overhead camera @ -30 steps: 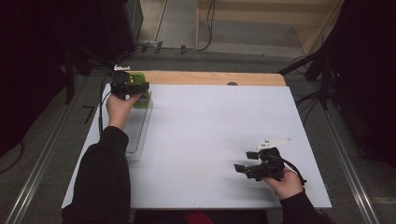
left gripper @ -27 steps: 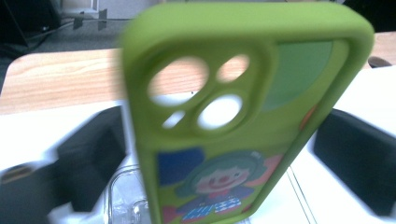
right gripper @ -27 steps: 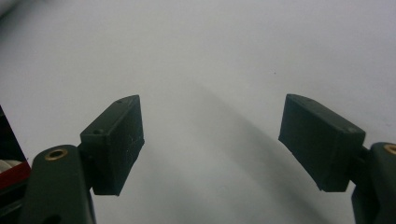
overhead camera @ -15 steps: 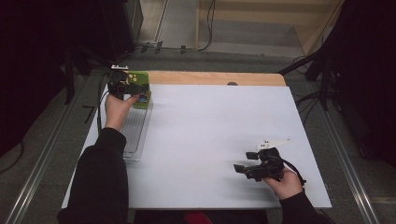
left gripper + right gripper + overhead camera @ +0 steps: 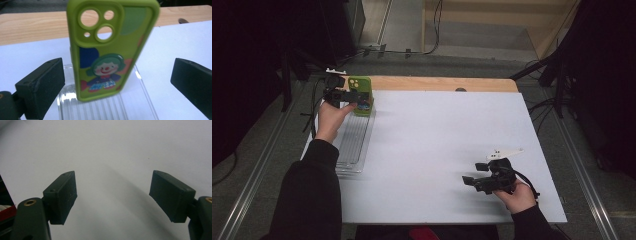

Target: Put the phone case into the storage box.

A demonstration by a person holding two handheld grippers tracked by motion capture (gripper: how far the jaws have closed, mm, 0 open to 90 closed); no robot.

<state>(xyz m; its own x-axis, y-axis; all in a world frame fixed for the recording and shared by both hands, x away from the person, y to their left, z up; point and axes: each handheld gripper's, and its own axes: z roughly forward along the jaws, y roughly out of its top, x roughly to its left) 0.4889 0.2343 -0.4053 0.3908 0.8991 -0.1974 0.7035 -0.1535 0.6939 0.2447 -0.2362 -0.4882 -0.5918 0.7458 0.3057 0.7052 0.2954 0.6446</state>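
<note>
- The green phone case (image 5: pixel 110 50) stands up in the clear rack (image 5: pixel 105 110), at the table's 10 o'clock corner.
- The left gripper (image 5: pixel 343 95) is wide open around it, not touching.
- The right gripper (image 5: pixel 112 195) is open, holding nothing, at 5 o'clock.

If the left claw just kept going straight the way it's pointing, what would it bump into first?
Most likely the green phone case, which stands upright at the far end of the clear ribbed tray, right between the left claw's open jaws. Depth is hard to judge, but nothing shows in front of it.
</note>
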